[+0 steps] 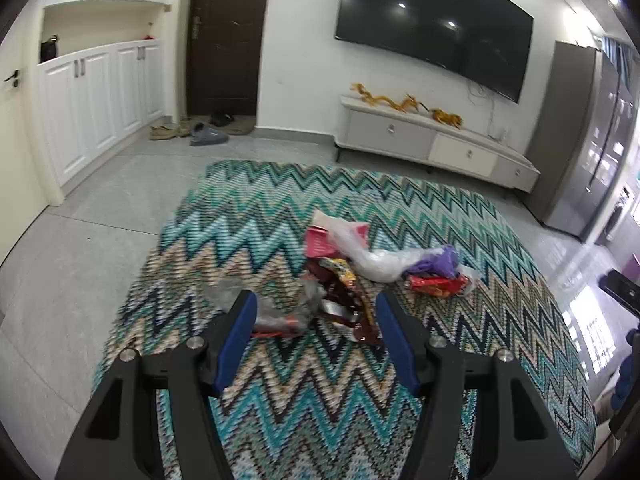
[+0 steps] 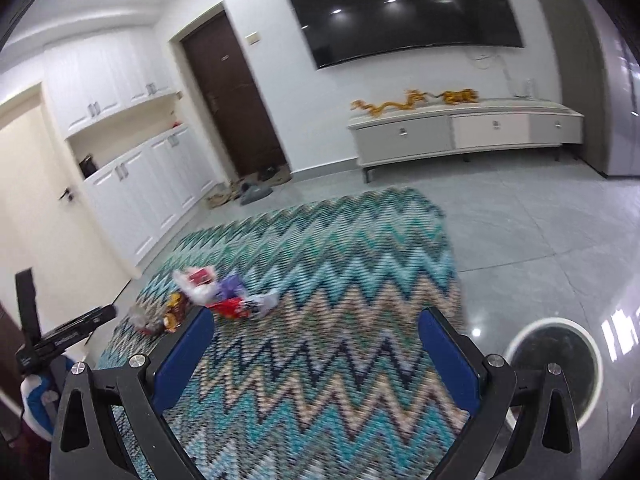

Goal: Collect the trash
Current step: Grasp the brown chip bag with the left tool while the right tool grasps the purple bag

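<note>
A pile of trash lies on the zigzag rug (image 1: 280, 208): a red box (image 1: 318, 242), a clear plastic bag (image 1: 374, 260), a purple wrapper (image 1: 438, 262), a red wrapper (image 1: 434, 285) and a brown-yellow snack wrapper (image 1: 346, 294). My left gripper (image 1: 316, 310) hovers just short of the pile, jaws apart. A crumpled clear wrapper (image 1: 276, 316) lies on the rug between its tips, and the pads do not press it. My right gripper (image 2: 318, 318) stands wide open over bare rug (image 2: 340, 240), with the trash pile (image 2: 208, 294) off to its left.
A round white-rimmed bin (image 2: 554, 322) with a dark liner stands on the tiles at the lower right, beside the rug. A low TV stand (image 1: 432, 140) and wall TV are ahead. Shoes (image 1: 208, 134) lie by the brown door. White cabinets (image 1: 92, 108) line the left wall.
</note>
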### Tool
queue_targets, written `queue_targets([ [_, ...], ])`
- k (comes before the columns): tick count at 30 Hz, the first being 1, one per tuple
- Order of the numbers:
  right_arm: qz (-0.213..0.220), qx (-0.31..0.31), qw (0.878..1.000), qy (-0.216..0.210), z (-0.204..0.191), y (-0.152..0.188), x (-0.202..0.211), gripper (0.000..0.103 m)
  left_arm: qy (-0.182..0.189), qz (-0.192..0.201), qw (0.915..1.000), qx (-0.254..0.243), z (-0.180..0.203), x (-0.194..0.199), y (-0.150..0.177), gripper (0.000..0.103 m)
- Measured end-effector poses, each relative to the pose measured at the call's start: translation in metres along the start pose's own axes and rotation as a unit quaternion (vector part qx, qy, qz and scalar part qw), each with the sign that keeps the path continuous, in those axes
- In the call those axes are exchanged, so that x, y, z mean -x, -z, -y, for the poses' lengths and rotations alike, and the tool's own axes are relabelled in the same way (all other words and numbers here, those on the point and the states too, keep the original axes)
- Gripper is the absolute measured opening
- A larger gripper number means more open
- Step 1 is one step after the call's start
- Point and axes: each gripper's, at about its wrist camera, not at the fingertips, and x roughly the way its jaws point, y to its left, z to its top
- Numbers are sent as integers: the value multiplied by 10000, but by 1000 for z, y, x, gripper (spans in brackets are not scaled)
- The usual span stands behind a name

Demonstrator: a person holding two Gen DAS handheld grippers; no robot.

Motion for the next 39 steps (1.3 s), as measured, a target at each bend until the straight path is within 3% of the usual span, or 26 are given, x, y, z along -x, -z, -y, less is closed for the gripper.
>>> queue_targets([
  [2,-144,120,9997,-153,-11,-3,-15,85,119,-93,9999,-58,4,-11,-4,60],
  [7,-496,520,9960,-537,-38,-14,-56,69,262,-244,9991,-229,11,-35,-12,59],
  [13,-941,789,9877,-965,-64,-23,-114,61,330,-586,9976,-143,10,-69,-16,55],
  [21,-1431,1156,9764,-1130,-89,-15,-176,51,361,-1028,9940,-43,12,-107,-12,42],
  [25,-1583,1304,9726,-1090,-92,-7,-192,27,416,-1092,9931,-106,16,-114,-8,32],
  [31,-1373,1189,9766,-1154,-85,-12,-182,21,526,-919,9943,-113,24,-105,-9,22],
  [39,-950,1002,9823,-1265,-66,-25,-132,21,856,-517,9948,-177,37,-60,-18,21],
])
